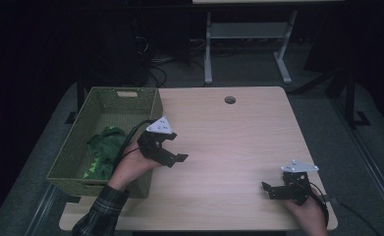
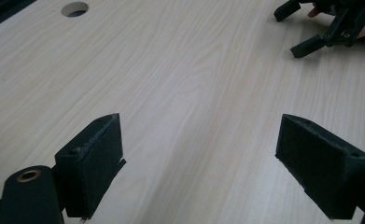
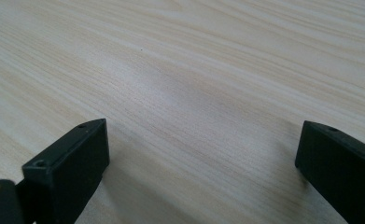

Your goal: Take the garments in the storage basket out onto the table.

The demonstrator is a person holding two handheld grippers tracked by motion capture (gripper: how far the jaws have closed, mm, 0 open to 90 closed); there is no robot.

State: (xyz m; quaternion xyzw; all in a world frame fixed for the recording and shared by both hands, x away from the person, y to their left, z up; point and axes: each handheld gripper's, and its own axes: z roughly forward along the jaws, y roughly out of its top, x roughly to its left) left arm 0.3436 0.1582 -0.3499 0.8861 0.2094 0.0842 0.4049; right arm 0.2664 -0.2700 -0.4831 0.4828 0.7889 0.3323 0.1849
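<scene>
We are holding the left gripper (image 1: pixel 172 147) just beside the woven green basket (image 1: pixel 130 101), jaws wide apart and empty; the crumpled green cloth (image 1: pixel 103 147) is lying inside it. We are resting the right gripper (image 1: pixel 273 189) equally spread and empty on the pale wooden table (image 1: pixel 229 142); stowing looks done, nothing left out

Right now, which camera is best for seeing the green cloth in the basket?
The high view: the green cloth lies in the woven basket, beside the left gripper. Both gripper views look across the bare wooden table instead.
</scene>
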